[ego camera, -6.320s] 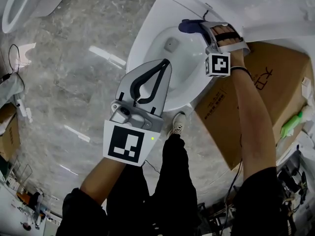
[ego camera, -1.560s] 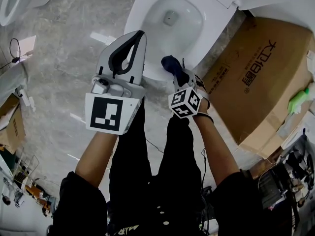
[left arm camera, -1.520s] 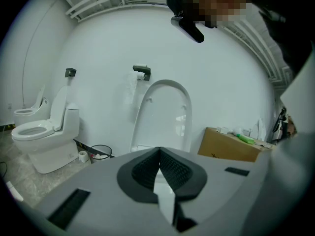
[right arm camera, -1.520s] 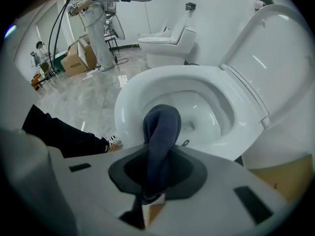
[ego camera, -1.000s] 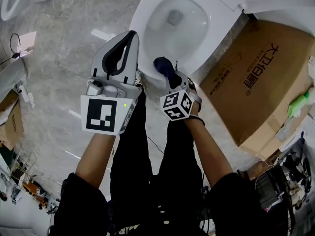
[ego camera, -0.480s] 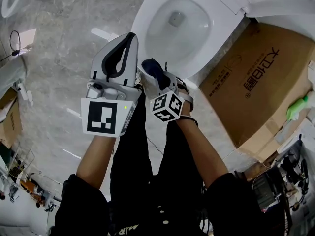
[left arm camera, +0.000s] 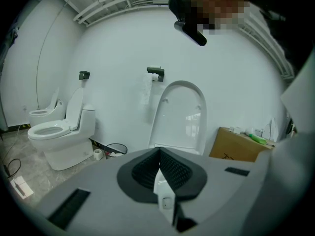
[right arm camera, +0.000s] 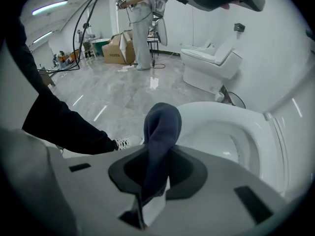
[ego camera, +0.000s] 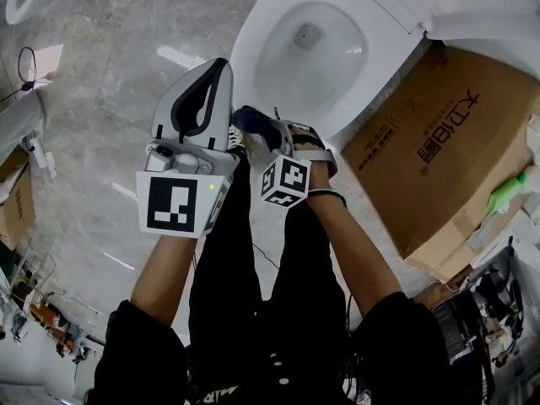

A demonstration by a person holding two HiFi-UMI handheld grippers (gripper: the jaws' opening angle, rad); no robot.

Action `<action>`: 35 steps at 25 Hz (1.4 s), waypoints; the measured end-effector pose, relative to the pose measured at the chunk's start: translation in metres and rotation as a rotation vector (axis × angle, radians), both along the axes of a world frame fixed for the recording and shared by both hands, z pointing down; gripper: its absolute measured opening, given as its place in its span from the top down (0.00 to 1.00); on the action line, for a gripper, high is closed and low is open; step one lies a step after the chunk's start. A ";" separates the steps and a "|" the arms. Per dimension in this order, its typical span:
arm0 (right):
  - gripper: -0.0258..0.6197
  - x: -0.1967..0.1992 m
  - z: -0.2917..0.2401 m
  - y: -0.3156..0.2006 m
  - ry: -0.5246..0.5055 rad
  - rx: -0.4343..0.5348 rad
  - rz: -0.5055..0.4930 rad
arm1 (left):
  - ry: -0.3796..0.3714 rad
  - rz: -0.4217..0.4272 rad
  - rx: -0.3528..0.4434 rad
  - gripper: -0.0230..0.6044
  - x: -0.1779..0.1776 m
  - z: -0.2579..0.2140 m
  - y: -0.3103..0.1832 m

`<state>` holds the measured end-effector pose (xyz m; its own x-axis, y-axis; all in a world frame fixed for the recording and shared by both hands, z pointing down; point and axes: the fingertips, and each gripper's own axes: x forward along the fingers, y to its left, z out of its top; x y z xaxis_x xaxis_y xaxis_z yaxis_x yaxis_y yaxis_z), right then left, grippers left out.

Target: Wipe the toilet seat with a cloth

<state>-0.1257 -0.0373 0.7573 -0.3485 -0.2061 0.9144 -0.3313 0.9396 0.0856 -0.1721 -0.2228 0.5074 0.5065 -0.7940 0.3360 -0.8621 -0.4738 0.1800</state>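
The white toilet seat (ego camera: 253, 53) rings the bowl at the top of the head view, and its front rim (right arm camera: 216, 113) also fills the right gripper view. My right gripper (ego camera: 263, 135) is shut on a dark blue cloth (ego camera: 250, 121) at the seat's front edge. The cloth (right arm camera: 161, 129) stands folded up from between the jaws. My left gripper (ego camera: 219, 67) is held just left of it, above the floor beside the bowl. Its jaws are shut and hold nothing (left arm camera: 159, 155). The raised lid (left arm camera: 179, 114) stands ahead of the left gripper.
A large cardboard box (ego camera: 430, 142) stands right of the toilet with a green bottle (ego camera: 506, 194) beyond it. My legs and a shoe (right arm camera: 125, 142) are just in front of the bowl. A second toilet (left arm camera: 51, 132) and a bin (left arm camera: 115, 150) stand by the wall.
The right gripper has carried the cloth from the seat's far right side round to its front edge, then leftward close to the left gripper. The left gripper has barely moved.
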 end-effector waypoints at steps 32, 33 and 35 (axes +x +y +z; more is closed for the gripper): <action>0.84 -0.042 0.000 -0.106 -0.120 -0.046 -0.051 | 0.004 -0.058 -0.023 0.95 -0.028 0.004 -0.024; 0.84 -0.042 0.000 -0.109 -0.124 -0.044 -0.046 | 0.003 -0.056 -0.024 0.95 -0.028 0.004 -0.025; 0.84 -0.041 -0.001 -0.118 -0.132 -0.038 -0.028 | 0.003 -0.052 -0.023 0.95 -0.028 0.003 -0.027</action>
